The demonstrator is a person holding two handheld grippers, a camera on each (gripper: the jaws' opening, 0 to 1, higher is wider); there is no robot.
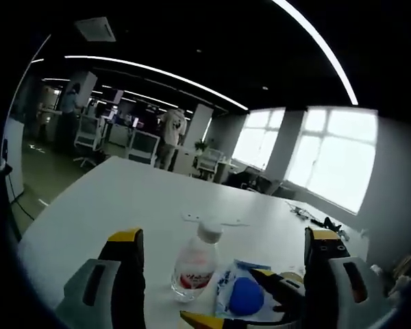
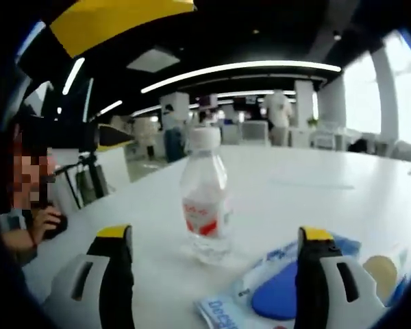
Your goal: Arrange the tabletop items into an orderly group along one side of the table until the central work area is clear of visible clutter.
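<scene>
While both grippers [image 1: 219,274] [image 2: 212,274] stand wide and empty, the bottle [image 2: 205,199] looks light, slick, tippy; grasp its labelled middle on the worktop [image 1: 123,199].

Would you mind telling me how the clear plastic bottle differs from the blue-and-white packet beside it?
The clear plastic bottle with a white cap stands upright; the blue-and-white packet lies flat. The bottle is see-through with a red label; the packet is opaque with a large blue round patch. Both rest on the white table, close together.
</scene>
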